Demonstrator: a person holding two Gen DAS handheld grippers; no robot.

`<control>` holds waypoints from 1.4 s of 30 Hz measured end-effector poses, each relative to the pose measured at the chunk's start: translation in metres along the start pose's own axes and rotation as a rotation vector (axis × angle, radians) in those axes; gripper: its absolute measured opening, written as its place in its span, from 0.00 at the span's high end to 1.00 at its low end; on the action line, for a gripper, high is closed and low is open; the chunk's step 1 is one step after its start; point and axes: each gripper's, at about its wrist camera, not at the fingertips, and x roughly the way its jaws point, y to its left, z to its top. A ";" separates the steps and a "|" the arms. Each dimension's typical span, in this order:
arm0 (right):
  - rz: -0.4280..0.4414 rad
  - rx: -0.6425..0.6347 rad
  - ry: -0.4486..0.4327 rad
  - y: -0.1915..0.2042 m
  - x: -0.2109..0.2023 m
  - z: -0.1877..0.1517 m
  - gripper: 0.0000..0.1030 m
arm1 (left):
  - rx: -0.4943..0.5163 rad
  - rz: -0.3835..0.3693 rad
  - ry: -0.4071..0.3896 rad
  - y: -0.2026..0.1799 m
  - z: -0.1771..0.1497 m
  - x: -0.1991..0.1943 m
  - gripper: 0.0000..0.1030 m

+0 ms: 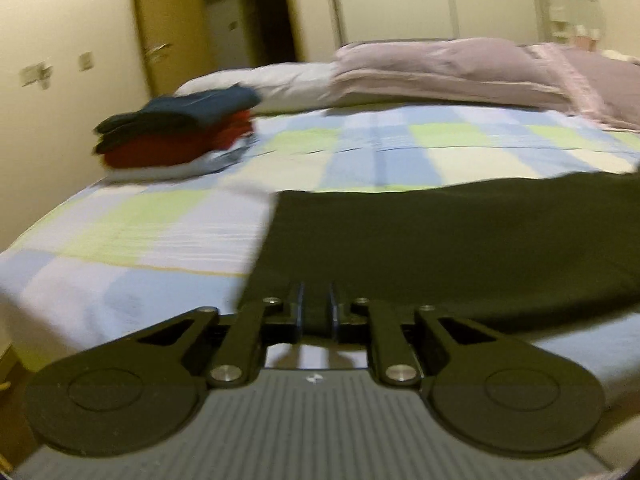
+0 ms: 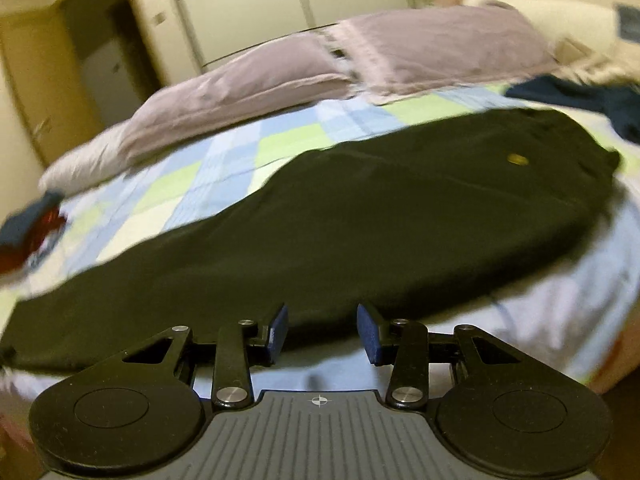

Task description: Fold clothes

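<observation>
A black garment (image 2: pixel 360 208) lies spread flat on the checked bedspread (image 2: pixel 224 160), with a small gold emblem (image 2: pixel 517 158) near its far right end. It also shows in the left wrist view (image 1: pixel 460 248). My left gripper (image 1: pixel 316 312) is shut on the near edge of the black garment, with cloth between its blue pads. My right gripper (image 2: pixel 322 334) is open, its blue pads (image 2: pixel 370 334) standing at the garment's near edge with nothing between them.
A stack of folded clothes (image 1: pixel 180 128), blue on red on white, sits at the bed's far left. Lilac pillows (image 1: pixel 440 72) line the head of the bed. A dark blue garment (image 2: pixel 592 100) lies crumpled at the far right. The bed's near edge is just below the grippers.
</observation>
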 end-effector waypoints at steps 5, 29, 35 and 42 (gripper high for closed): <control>-0.040 -0.211 -0.009 0.042 0.024 -0.013 0.59 | -0.039 -0.025 0.004 -0.018 0.015 -0.026 0.90; -0.082 -0.234 0.121 0.040 -0.029 -0.004 0.59 | -0.115 0.000 0.140 -0.079 0.040 -0.125 0.77; -0.070 -0.221 0.097 0.023 -0.046 0.002 0.59 | -0.100 -0.030 0.118 -0.099 0.046 -0.141 0.76; -0.088 -0.186 0.082 0.005 -0.050 0.012 0.59 | -0.044 -0.047 0.115 -0.114 0.059 -0.131 0.75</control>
